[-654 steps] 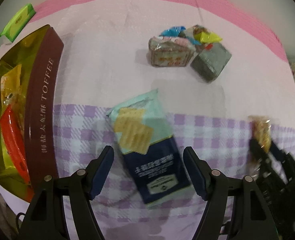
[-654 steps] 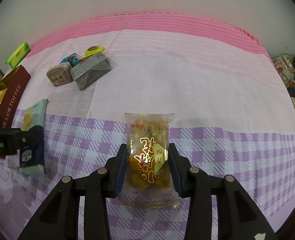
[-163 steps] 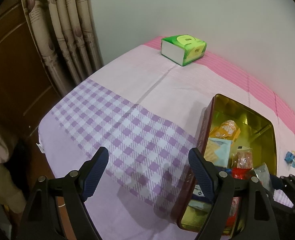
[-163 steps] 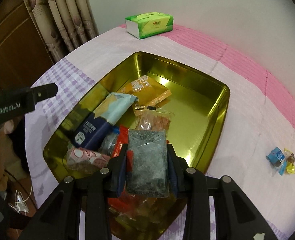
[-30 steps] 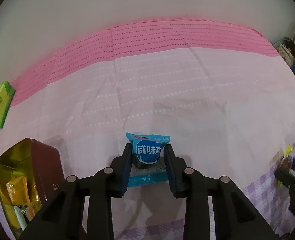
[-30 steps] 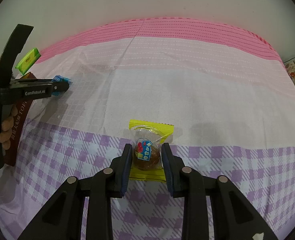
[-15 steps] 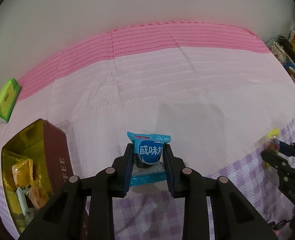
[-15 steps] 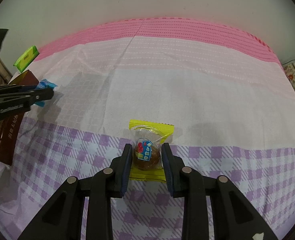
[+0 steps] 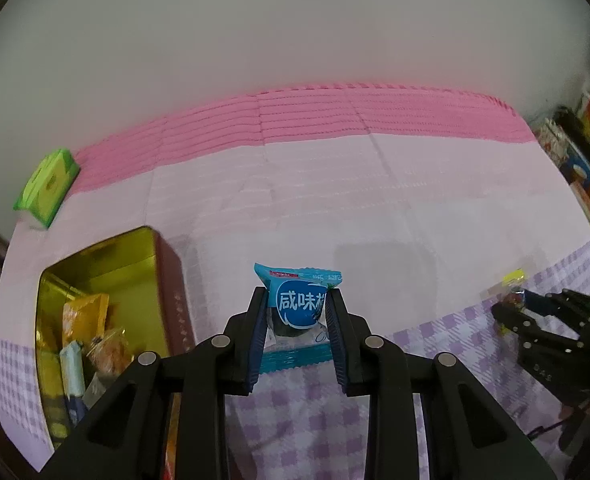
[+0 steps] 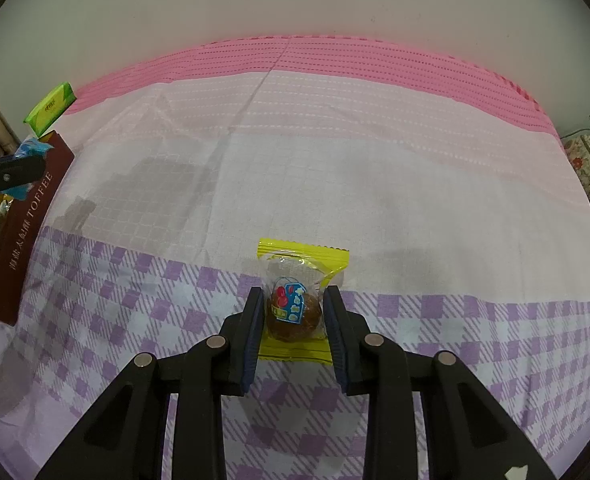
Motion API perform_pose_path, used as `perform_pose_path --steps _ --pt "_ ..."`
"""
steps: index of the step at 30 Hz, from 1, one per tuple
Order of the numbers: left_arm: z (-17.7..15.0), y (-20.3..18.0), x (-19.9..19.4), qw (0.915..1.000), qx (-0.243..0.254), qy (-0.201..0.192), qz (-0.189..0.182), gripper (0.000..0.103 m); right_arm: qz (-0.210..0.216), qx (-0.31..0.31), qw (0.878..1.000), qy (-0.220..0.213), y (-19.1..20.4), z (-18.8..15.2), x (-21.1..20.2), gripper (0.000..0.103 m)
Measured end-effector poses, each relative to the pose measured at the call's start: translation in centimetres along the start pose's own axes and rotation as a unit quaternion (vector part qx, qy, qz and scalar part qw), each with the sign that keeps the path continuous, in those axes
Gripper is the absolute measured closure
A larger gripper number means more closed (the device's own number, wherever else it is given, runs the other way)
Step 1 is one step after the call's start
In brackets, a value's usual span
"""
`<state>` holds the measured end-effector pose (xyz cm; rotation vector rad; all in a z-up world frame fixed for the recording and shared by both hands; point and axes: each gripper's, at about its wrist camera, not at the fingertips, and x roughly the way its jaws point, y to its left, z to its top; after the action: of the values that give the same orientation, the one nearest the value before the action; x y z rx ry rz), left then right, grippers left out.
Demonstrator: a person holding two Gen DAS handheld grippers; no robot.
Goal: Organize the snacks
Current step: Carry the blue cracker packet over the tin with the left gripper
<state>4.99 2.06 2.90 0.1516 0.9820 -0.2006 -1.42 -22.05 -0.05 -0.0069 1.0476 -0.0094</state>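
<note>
L gripper (image 9: 297,324) clamps blue snack (image 9: 298,312) above cloth (image 9: 315,208), tin (image 9: 95,280) w/ snacks to its left. R gripper (image 10: 293,314) pinches yellow snack (image 10: 299,300). Green box (image 9: 47,188) far left by wall; nothing between.

A blue wrapped snack (image 9: 298,311) with white Chinese characters on its front stands upright, pinched at both sides and lifted clear of the surface. A clear packet with yellow ends (image 10: 295,304) holds a round brown sweet and lies flat on the purple checks. The gold-lined toffee tin (image 9: 95,264) sits open near the left edge of the surface, several wrapped snacks (image 9: 91,336) lying loose inside it
</note>
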Motion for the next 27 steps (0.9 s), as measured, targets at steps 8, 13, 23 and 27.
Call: perform_pose_path --steps 8,13,23,27 --pt "-0.2 1.7 -1.7 0.9998 -0.02 -0.006 0.006 0.073 -0.004 0.001 1.0 -0.001 0.1 -0.2 0.0 0.074" --pt "-0.3 3.4 -2.2 0.9991 -0.043 -0.002 0.005 0.073 -0.004 0.002 1.0 -0.001 0.1 -0.2 0.0 0.074" --pt "-0.5 8.2 -3.0 0.9953 -0.095 0.005 0.018 0.073 -0.005 0.001 1.0 0.0 0.1 -0.2 0.0 0.074" --pt "-0.8 10.7 -3.3 0.9925 -0.119 0.006 0.027 0.073 -0.006 0.002 1.0 0.0 0.2 -0.2 0.0 0.074"
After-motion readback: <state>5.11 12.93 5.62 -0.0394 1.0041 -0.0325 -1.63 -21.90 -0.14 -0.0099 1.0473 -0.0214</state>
